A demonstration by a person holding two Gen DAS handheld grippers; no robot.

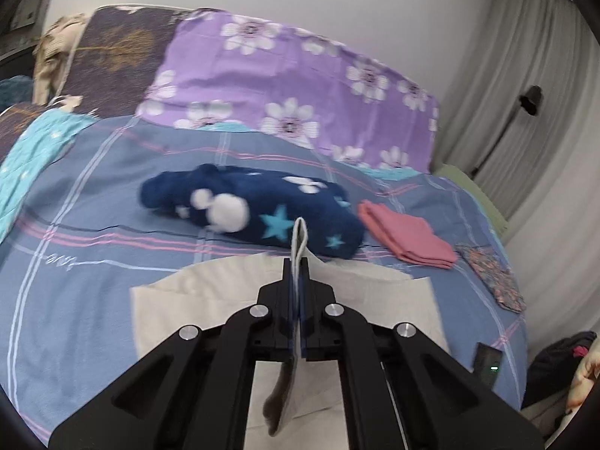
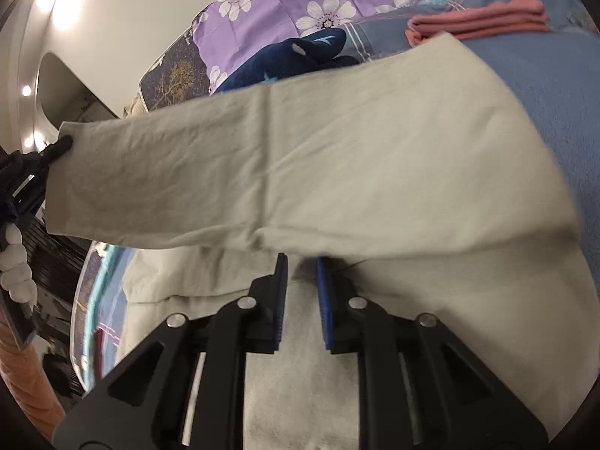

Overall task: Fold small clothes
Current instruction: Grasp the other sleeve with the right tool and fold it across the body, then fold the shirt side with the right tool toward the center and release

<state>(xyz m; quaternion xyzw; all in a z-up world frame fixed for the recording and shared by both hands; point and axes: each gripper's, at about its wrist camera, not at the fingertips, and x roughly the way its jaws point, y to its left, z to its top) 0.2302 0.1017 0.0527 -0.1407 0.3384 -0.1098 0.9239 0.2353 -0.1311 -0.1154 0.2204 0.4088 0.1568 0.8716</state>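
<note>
Here, from the left wrist, the left tongs [image 1: 299, 262] are pinched tight on an edge of the beige cloth [image 1: 210, 300] — a thin doubled fold of it sticks up past the tips, and more of it hangs down between the arms toward the camera. The rest of the cloth spreads below and ahead of the tongs over the blue checked bedsheet [image 1: 112, 195]. Beyond it lie a navy star-patterned garment [image 1: 270, 206], a folded pink cloth [image 1: 408, 238] to its right and a small floral piece [image 1: 491, 277] nearer the bed's edge, with a purple flowered pillow [image 1: 285, 82] at the head.

From the right wrist, the right tongs [image 2: 302, 262] stand with a narrow gap between the blue pads, tips at the lower fold of the beige cloth [image 2: 337, 157]. I cannot tell whether any fabric is caught in that gap; it looks free. The cloth stretches as a long band across this view, its long axis running off to the left, where the left tongs [image 2: 62, 146] hold its far corner lifted off the bed. The folded pink cloth [image 2: 483, 22] sits behind.

So the left side carries the raised end, and the near edge lies just ahead of the right tongs — my guess is that they need to close there before the band can be laid over.
</note>
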